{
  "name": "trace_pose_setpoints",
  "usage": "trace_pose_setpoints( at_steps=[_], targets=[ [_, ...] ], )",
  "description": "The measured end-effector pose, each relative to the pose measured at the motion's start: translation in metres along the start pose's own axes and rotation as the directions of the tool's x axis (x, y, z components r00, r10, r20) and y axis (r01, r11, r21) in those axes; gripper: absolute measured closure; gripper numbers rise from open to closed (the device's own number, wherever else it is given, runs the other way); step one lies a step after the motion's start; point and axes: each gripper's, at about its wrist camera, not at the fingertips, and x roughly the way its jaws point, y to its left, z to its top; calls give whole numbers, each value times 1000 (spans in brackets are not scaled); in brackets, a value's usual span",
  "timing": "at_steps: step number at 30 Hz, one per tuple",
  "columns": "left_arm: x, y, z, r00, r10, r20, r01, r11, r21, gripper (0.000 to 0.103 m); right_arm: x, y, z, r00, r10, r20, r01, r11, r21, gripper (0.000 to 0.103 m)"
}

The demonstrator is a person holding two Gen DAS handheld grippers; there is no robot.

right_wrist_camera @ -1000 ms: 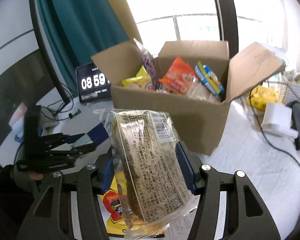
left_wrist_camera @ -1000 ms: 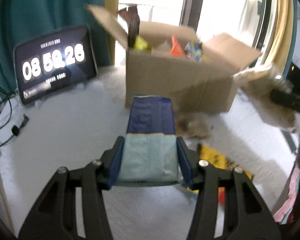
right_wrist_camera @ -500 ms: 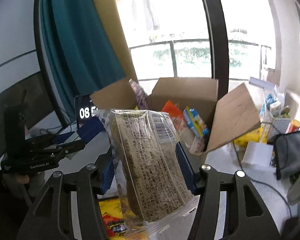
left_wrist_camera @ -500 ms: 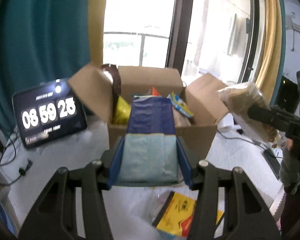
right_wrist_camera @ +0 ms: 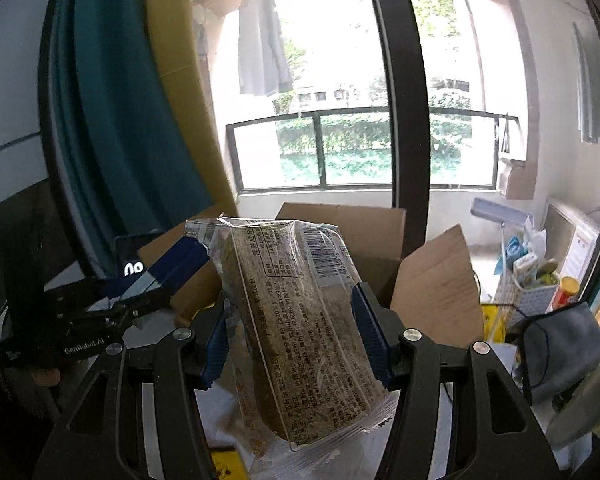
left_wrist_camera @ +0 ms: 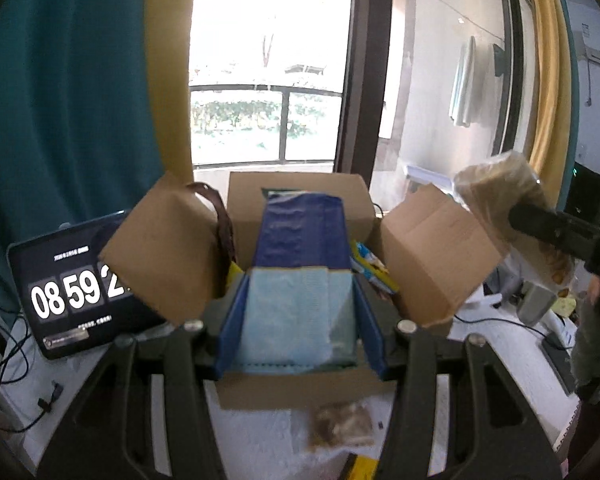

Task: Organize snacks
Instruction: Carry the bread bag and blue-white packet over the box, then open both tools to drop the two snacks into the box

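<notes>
- The blue packet (left_wrist_camera: 300, 264) is clamped between the fingers of the left hand-held gripper (left_wrist_camera: 300, 320); it is now held over the open box (left_wrist_camera: 300, 392), its far end above the box's inside, whereas a second ago it was short of the box's front wall.
- The bread bag (right_wrist_camera: 300, 320) is gripped by the right hand-held gripper (right_wrist_camera: 296, 336), tilted, and is held in front of the box, higher against it than a second ago, so that the snacks inside are now hidden in the right wrist view.
- In the left wrist view the bread bag (left_wrist_camera: 500, 192) is seen right of the box's right flap, raised above it.
- A small brown snack pack (left_wrist_camera: 340, 424) lies on the counter (left_wrist_camera: 260, 440) just in front of the box.
- The clock tablet (left_wrist_camera: 64, 292) stands left of the box, partly covered by the left flap; half a second ago all its digits were shown.
</notes>
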Motion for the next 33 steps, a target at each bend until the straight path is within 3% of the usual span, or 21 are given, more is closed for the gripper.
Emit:
trace_pose_setpoints(
  at_steps=[15,17,19,26,28,30,33],
  targets=[
    [101,17,33,997,-33,-73,32,999,-14,49,60,-21,30,995,-97,10,97,995,33,43],
    [106,18,36,998,-18,-64,17,1000,-13,36,68,-23,32,994,-108,2,108,994,33,43],
    [105,21,39,999,-19,-48,18,999,-27,27,75,-25,32,993,-118,-13,118,992,40,43],
    [73,34,36,1000,-6,-9,6,999,-52,25,107,-30,23,988,-141,-65,146,986,76,40],
    [61,38,34,1000,1,5,-1,999,-51,25,115,-28,19,988,-131,-81,138,987,87,34],
    [50,41,33,1000,6,19,-5,999,-51,25,120,-25,16,989,-126,-77,133,987,90,19],
    [34,43,30,999,12,36,-10,998,-54,24,119,-20,14,989,-138,-45,143,984,109,14]
  ],
)
